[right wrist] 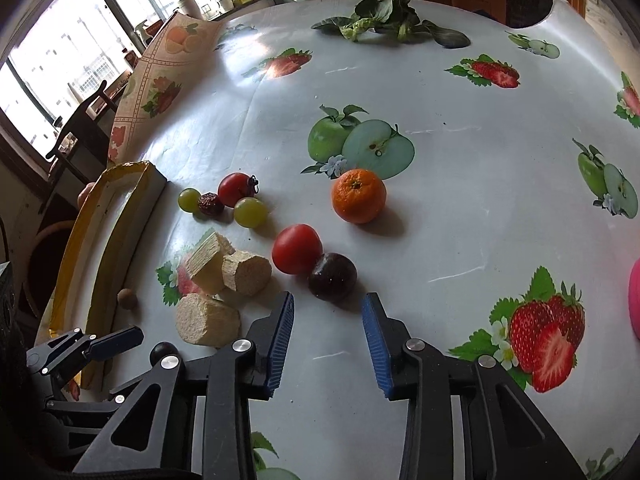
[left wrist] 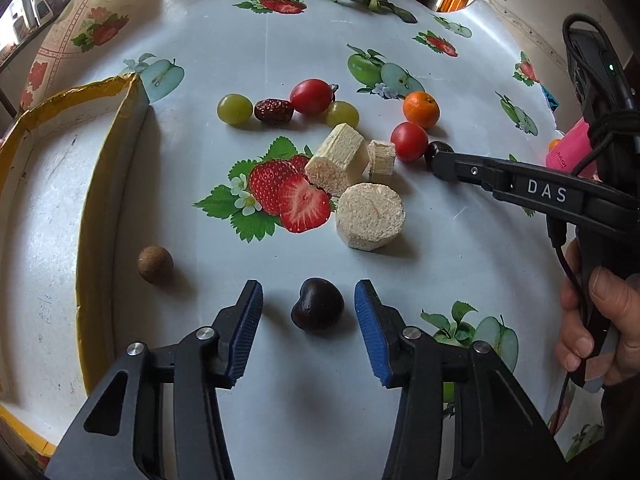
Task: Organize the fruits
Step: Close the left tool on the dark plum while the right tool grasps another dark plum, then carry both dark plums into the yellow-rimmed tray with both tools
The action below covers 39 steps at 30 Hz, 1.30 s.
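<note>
The left claw [left wrist: 308,320] stands spread, its ribbed blue pads either side of a glossy dark cherry [left wrist: 317,310] that lies on the bench without either pad touching it. A small rough brown ball [left wrist: 155,264], perhaps a longan, sits near it, just beside the wall of a shallow white box [left wrist: 100,216] with torn yellow rims at the bench's left edge. The right claw [right wrist: 328,328] is likewise released, with nothing between its pads; just ahead of its tips rests a second dark cherry [right wrist: 332,276], touching a smooth red tomato [right wrist: 297,254]. Beyond that lies a dimpled orange mandarin [right wrist: 359,195]. Three pale, fibrous cut cylinders [right wrist: 208,320] cluster toward the box. Farther off, two translucent green grapes [right wrist: 250,211], a wrinkled red date [right wrist: 211,204] and another tomato [right wrist: 235,189] sit bunched together. Leafy greens [right wrist: 384,16] lie at the far edge. The glossy oilcloth [right wrist: 460,220] is printed with strawberries and apples.
</note>
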Motion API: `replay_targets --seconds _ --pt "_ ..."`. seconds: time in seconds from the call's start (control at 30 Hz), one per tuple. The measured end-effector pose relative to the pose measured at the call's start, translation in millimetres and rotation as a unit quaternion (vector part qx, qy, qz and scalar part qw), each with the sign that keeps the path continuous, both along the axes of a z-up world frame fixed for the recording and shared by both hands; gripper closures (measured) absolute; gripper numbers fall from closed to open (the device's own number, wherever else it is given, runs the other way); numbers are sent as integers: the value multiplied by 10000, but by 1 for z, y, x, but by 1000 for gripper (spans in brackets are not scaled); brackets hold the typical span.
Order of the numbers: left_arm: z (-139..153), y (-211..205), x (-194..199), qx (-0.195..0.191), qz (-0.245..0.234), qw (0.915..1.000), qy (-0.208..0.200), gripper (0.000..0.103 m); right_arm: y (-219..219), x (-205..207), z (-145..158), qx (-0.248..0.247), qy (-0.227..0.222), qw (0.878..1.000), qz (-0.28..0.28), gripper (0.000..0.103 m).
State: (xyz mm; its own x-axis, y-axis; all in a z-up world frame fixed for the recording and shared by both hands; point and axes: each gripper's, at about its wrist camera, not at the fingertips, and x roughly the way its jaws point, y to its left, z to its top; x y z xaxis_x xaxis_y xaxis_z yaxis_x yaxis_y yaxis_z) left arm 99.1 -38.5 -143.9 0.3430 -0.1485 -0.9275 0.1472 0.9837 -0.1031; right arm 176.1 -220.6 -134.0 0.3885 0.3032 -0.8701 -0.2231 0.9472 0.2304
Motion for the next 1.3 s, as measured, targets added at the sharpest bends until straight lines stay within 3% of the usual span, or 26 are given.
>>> replay_targets --seconds 0.1,0.17,0.27,0.6,0.9,1.3 --pt "-1 -1 -1 0 -95 9999 -142 66 6 10 -7 -181 3 9998 81 72" --pt "-1 -2 -1 -25 -168 9997 -171 78 7 11 -6 -126 -112 9998 130 72" --pt "-1 -4 -2 -12 -218 9996 -201 83 7 10 -6 -286 -142 9994 110 77" --pt "29 20 -25 -592 -32 9977 -339 83 -5 -38 29 305 -285 9990 -144 77" --pt "56 45 -53 -699 88 9961 -537 83 15 -90 57 731 -325 9967 -131 77" --pt "79 88 -87 -829 373 9925 -814 83 59 -127 73 845 -324 9956 230 77"
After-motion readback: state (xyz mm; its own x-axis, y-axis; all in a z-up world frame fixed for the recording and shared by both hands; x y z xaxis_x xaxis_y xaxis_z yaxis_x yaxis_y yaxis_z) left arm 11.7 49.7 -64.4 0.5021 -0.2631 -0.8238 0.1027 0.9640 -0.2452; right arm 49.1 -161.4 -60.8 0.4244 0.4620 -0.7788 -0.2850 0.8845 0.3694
